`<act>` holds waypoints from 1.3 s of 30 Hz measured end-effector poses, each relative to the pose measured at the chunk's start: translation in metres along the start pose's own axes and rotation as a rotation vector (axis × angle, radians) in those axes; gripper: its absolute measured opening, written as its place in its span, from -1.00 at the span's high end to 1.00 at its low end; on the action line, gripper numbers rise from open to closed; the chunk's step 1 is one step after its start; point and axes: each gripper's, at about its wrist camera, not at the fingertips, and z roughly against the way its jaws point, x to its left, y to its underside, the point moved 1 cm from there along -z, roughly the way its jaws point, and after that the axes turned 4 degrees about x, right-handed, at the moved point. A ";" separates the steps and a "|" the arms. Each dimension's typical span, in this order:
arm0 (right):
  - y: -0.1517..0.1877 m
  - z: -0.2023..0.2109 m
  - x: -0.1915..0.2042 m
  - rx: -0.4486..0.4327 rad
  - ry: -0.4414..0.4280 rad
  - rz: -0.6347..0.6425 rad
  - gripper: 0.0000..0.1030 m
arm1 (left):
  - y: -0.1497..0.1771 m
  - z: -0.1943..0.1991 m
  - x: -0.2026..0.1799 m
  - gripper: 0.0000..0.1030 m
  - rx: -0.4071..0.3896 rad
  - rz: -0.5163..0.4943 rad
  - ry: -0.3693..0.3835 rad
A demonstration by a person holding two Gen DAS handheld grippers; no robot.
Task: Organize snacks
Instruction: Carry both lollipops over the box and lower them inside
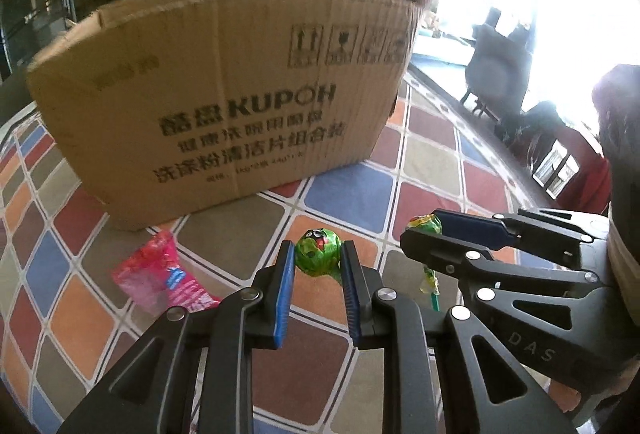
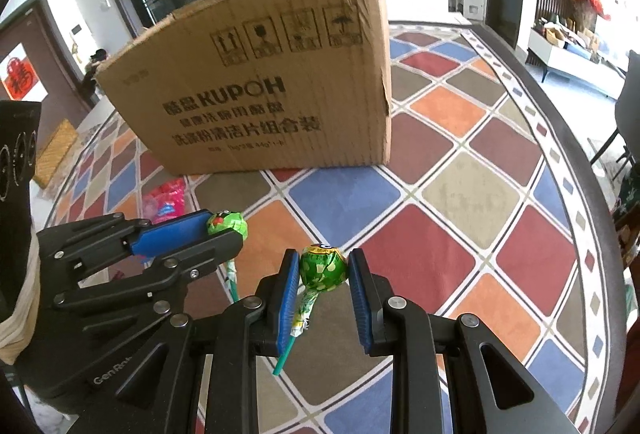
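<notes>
Both claws are clamping green lollipops: our left claw one lollipop, our right claw another. Ahead, a cardboard box is hiding the rug; a pink packet is lying left.

The cardboard box shows blurred small print, and its inside is hidden. The pink snack packet is partly covered by the left claw; its lettering is too blurred to read.
</notes>
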 end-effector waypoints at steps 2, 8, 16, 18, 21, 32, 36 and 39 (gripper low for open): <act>-0.002 0.005 0.003 -0.012 -0.005 0.004 0.49 | -0.001 0.008 0.001 0.55 -0.016 0.008 -0.006; -0.008 0.025 0.013 -0.068 -0.014 0.022 0.49 | -0.007 0.036 0.005 0.55 -0.079 0.032 -0.022; -0.026 0.055 0.029 -0.157 -0.033 0.050 0.49 | -0.025 0.080 0.013 0.55 -0.169 0.044 -0.058; -0.032 0.063 0.033 -0.179 -0.041 0.059 0.49 | -0.030 0.090 0.016 0.55 -0.193 0.043 -0.068; -0.042 0.072 0.040 -0.207 -0.053 0.068 0.49 | -0.039 0.104 0.020 0.55 -0.225 0.042 -0.084; -0.089 0.100 0.064 -0.300 -0.084 0.121 0.49 | -0.077 0.137 0.039 0.55 -0.301 0.043 -0.136; -0.106 0.100 0.065 -0.295 -0.094 0.120 0.49 | -0.091 0.141 0.047 0.55 -0.303 0.049 -0.158; -0.120 0.097 0.065 -0.292 -0.094 0.122 0.49 | -0.102 0.141 0.051 0.55 -0.303 0.049 -0.175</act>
